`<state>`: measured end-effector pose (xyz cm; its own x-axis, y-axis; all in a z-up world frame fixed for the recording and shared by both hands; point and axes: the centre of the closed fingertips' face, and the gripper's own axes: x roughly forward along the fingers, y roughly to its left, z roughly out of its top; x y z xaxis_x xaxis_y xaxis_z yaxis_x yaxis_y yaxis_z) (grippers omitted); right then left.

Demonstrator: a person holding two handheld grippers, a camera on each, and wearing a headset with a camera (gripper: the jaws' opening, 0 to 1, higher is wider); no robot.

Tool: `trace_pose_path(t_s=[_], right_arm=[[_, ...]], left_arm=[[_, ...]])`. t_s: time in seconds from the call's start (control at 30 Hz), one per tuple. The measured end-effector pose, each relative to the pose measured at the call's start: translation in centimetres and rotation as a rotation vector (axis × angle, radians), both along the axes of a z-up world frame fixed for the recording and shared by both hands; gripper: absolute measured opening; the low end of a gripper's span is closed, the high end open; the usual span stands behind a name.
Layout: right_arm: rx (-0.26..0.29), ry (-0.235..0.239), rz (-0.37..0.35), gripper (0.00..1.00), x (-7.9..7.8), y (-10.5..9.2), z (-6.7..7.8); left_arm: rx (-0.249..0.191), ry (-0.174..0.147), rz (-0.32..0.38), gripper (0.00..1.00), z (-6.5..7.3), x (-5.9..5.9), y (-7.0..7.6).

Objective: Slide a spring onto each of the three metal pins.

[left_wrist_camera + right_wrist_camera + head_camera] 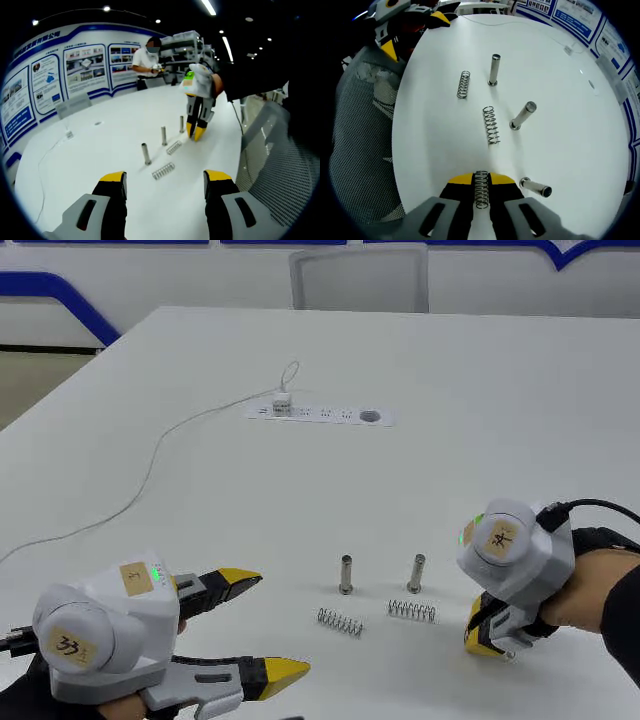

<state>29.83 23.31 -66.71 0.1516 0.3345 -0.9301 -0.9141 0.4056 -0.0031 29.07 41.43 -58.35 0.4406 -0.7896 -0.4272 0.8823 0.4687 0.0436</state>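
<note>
Tan sticker (72, 647) on left gripper (278, 625) reads "33". Marks on right gripper (482, 642) sticker (500, 537) and wall posters (50, 75): illegible.

In the head view the right gripper (482, 635) hides its clamped spring (481, 189) and the third pin (536, 187). The left gripper (278, 624) runs off the bottom edge, and print on the white strip (320, 413) is too small to read.

Left tongs (272, 624) gape wide; right tongs (481, 638) point down, pinching a spring (481, 190).
</note>
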Motion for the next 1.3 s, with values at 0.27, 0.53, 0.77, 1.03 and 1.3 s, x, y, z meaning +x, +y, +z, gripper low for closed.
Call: trace_pose_path(t_s=[0.27, 0.53, 0.77, 1.03, 1.3], right_arm=[[0.069, -0.044, -0.074, 0.11, 0.5, -0.5, 1.5], [0.154, -0.079, -0.135, 0.11, 0.5, -0.3, 2.7], [0.178, -0.102, -0.167, 0.12, 0.8, -0.7, 3.1], [0.196, -0.120, -0.180, 0.12, 0.9, -0.8, 3.6], [0.204, -0.128, -0.194, 0.12, 1.0, -1.0, 3.7]], left_arm=[[0.005, 0.000, -0.010, 0.64, -0.1, -0.2, -0.2], [0.009, 0.001, -0.016, 0.64, -0.1, -0.2, -0.3], [0.014, 0.001, -0.016, 0.64, -0.1, -0.3, -0.4], [0.018, 0.000, -0.017, 0.64, -0.2, -0.2, -0.3], [0.018, 0.001, -0.018, 0.64, -0.2, -0.3, -0.3]])
